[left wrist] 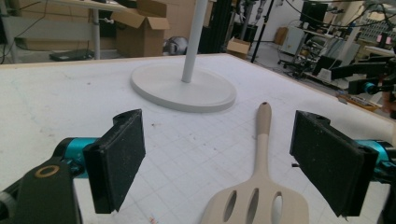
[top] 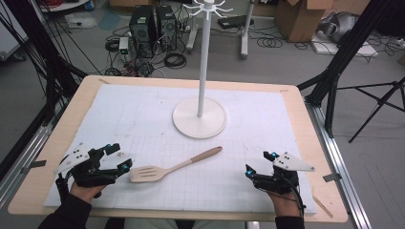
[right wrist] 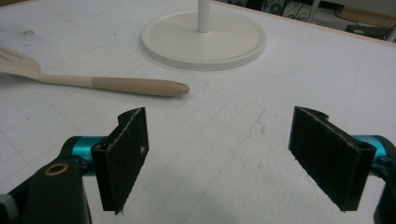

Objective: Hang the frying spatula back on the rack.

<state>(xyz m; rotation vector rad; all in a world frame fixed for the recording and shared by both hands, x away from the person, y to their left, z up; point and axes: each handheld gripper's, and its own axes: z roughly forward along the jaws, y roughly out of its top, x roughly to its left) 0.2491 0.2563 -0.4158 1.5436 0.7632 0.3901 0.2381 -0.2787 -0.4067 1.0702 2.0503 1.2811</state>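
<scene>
The left hand-held gripper [top: 116,160] sits low over the tabletop [top: 57,143] with its jaws spread wide and nothing between them. Just beside it, on the side toward the stand, lies the slotted wooden spatula [top: 167,169]; in the left gripper view its slotted blade [left wrist: 256,205] lies on the white gridded mat [left wrist: 70,102] between and just ahead of the two black pads [left wrist: 119,158], touching neither. The spatula's handle [top: 203,156] points away from this gripper toward the stand's round white base [top: 199,118], stopping short of it. The right hand-held gripper [top: 258,164] is released too, jaws wide apart and empty, resting well apart from the spatula on the far side of the stand's base. In the right gripper view the handle tip [right wrist: 180,88] lies ahead of the pads, near the base [right wrist: 203,39]. The stand's white pole [top: 203,57] rises upright from the base to a ring of empty hooks [top: 208,8]
</scene>
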